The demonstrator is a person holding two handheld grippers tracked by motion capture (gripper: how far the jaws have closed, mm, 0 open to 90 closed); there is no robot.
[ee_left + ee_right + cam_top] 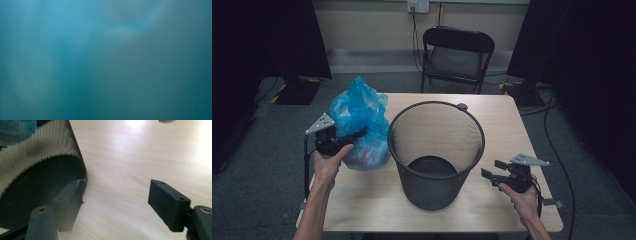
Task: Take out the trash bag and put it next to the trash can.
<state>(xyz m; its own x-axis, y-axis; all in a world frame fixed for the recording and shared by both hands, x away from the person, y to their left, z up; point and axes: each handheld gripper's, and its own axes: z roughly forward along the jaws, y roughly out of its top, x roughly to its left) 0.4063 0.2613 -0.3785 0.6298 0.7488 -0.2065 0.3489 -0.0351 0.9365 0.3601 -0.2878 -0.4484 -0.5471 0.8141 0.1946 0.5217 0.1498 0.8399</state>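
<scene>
- My left gripper (348,141) pinched the blue plastic bag (360,120), jaws nearly closed on the film; the bag sat on the table (372,200), just left of the bin.
- The black mesh wastebasket (436,150) stood upright mid-table.
- My right gripper (115,202) had its jaws spread wide, empty, low beside the basket's base.

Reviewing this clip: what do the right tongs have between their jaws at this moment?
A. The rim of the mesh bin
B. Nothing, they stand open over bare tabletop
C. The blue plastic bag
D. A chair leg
B. In the right gripper view the right tongs stand wide apart with only the wooden table between them; the mesh bin sits just beside one jaw, not between them.
</scene>
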